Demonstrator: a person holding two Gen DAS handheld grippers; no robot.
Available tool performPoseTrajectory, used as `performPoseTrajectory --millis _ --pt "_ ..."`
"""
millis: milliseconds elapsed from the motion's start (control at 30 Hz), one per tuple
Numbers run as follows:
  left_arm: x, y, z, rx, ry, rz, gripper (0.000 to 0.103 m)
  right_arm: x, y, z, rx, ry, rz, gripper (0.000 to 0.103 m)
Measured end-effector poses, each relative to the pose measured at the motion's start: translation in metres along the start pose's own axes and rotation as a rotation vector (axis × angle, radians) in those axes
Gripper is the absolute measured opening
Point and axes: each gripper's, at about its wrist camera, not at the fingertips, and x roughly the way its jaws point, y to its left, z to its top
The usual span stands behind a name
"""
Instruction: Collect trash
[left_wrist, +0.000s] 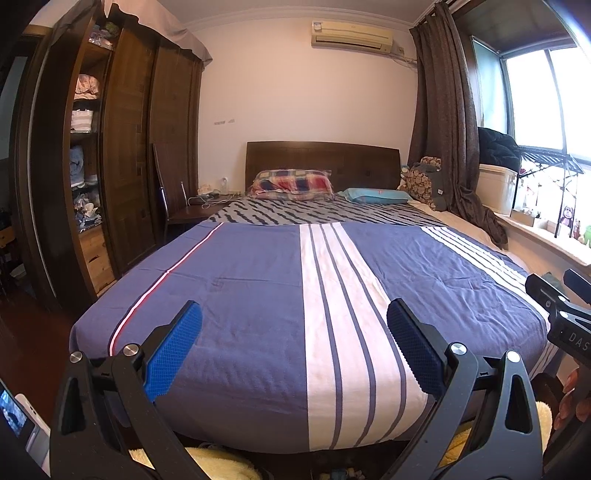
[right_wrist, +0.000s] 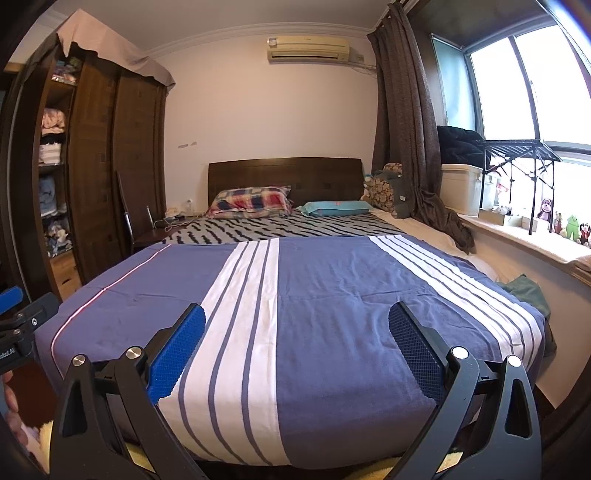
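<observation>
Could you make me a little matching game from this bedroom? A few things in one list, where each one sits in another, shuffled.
Things:
1. air conditioner
2. plaid pillow
3. toy frog
4. wardrobe

Places:
A. on the windowsill at right
B. along the left wall
C. high on the far wall
D. against the headboard

Pairs: 1-C, 2-D, 3-A, 4-B

We read "DAS" in white on the right gripper (left_wrist: 570, 334) body, cut off by the picture's edge, and "obotAI" on the left gripper (right_wrist: 16, 349) body, likewise clipped.
</observation>
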Motion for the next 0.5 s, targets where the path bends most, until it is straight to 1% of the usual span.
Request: performPoseTrajectory --millis 500 --pt "-0.0029 -0.0013 0.0027 0.002 -0.001 -0.001 0.095 0.0006 0.0011 -0.0001 0.005 0.007 0.017 0.1"
